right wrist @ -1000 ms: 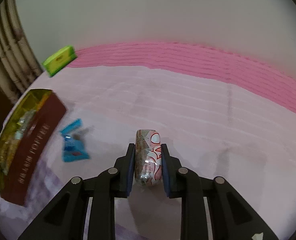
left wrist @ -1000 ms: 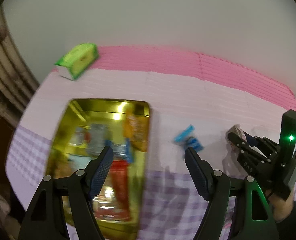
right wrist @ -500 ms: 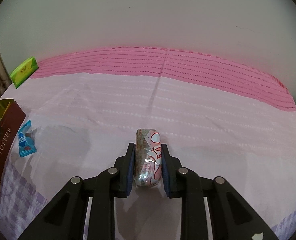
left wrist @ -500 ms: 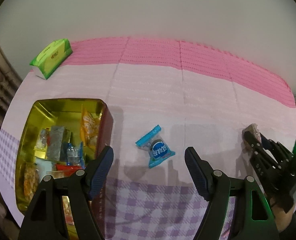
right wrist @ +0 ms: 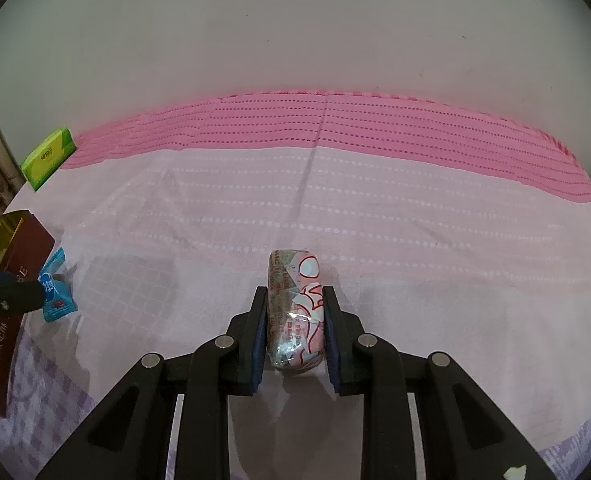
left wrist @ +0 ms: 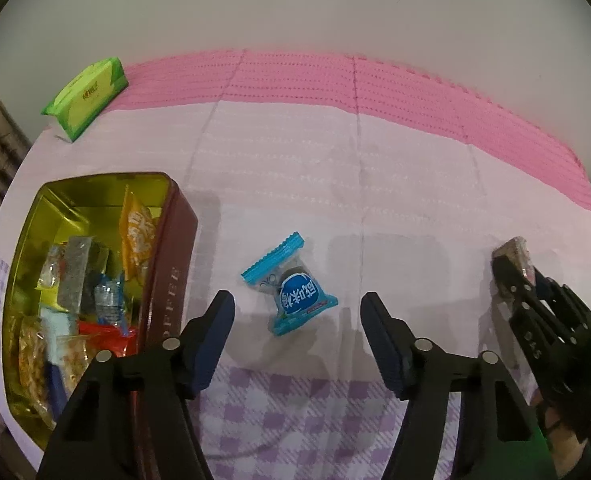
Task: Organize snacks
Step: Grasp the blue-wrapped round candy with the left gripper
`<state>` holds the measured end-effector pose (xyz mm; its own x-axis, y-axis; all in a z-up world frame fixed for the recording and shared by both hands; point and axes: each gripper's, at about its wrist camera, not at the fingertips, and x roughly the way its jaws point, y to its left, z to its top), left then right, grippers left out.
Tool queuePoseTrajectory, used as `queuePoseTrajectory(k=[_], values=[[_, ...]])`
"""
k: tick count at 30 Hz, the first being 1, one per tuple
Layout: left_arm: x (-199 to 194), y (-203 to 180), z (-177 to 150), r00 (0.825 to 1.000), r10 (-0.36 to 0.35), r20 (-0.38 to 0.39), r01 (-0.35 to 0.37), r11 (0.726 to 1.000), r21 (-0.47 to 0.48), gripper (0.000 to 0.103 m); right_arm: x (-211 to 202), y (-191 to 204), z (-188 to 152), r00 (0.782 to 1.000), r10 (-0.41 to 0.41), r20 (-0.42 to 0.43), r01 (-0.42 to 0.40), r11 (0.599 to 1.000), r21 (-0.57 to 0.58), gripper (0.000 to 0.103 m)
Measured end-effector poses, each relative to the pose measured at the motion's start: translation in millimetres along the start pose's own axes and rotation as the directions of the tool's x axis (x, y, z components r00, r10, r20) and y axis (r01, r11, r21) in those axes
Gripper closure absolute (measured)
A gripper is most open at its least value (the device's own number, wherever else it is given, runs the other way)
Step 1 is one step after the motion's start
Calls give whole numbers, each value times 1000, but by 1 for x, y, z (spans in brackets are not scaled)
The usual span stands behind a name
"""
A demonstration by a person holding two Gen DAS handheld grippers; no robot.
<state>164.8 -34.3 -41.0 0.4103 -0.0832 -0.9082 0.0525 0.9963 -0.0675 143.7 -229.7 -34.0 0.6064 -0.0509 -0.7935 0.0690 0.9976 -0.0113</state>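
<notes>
Candy (left wrist: 293,295) in blue wrap lies on the cloth (left wrist: 395,200) between the left gripper's (left wrist: 297,334) unclenched jaws, which have just been narrowing and now sit closer over it than before; tin (left wrist: 175,280) at 9 o'clock. Right gripper (right wrist: 294,320) stays clamped on a snack (right wrist: 295,312).

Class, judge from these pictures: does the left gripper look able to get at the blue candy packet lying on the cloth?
Probably yes. The left gripper is open, its jaws have just been closing, and the blue candy packet lies clear on the cloth just ahead, nothing between.
</notes>
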Motion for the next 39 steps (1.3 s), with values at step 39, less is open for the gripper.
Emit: queuePoseTrajectory(k=[39], values=[[2,3,-11,1000,-15,-13,15,999,40,75,2,6,1,999,-36,-6,35,999,-32,79]])
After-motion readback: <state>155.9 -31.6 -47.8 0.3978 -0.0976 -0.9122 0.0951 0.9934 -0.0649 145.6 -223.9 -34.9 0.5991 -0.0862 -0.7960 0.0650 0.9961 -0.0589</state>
